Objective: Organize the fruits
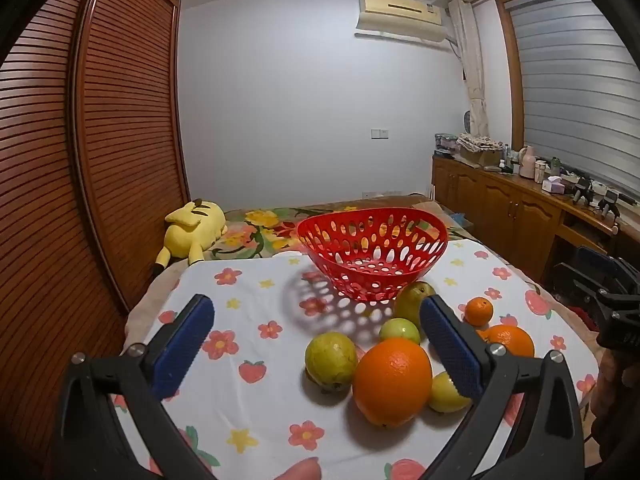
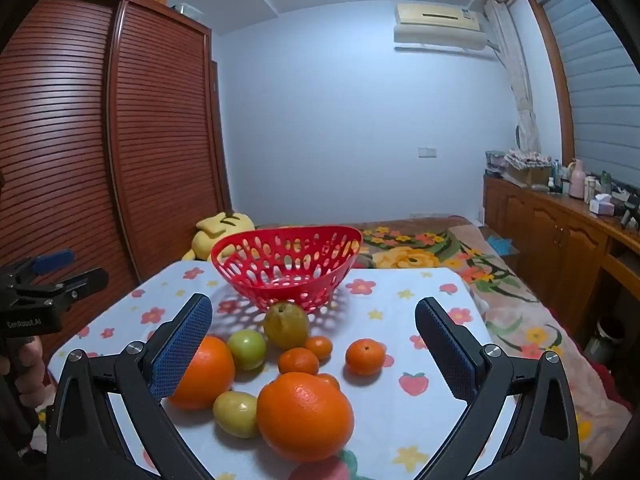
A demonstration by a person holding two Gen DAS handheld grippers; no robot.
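Fruits lie loose on a white cloth [image 2: 400, 408] printed with flowers and strawberries, in the lower middle of both views, in front of the basket. In the right wrist view the nearest is a big orange [image 2: 305, 416], touching a small yellow-green fruit [image 2: 236, 414] at its left. A second big orange [image 2: 206, 372] sits partly behind the left pad of the right tongs [image 2: 314, 354]. Further back are a round green fruit [image 2: 247, 349], three small mandarins [image 2: 365, 356] and a brownish-green pear [image 2: 286, 325] just before the red basket [image 2: 286, 268]. The skins look smooth and shiny; the oranges are bright and the pear is dull.

Both tongs stand wide open and grip nothing. In the left wrist view the left tongs [image 1: 318, 346] frame a big orange and a pale green fruit [image 1: 331, 361]; the right pad covers part of the pear and of a smaller fruit. The basket has oval holes, is empty, and throws a spotted shadow on the cloth.

At the left edge of the right wrist view a hand [image 2: 28, 354] holds the other tongs, beside the cloth.

Behind the basket a yellow plush toy [image 1: 192, 232] lies on a flowered blanket [image 2: 416, 256]. A slatted brown wardrobe [image 1: 100, 120] fills the left of the frame, a wooden cabinet [image 1: 500, 204] with small things on top runs along the right, and an air conditioner [image 1: 402, 16] hangs at upper right.
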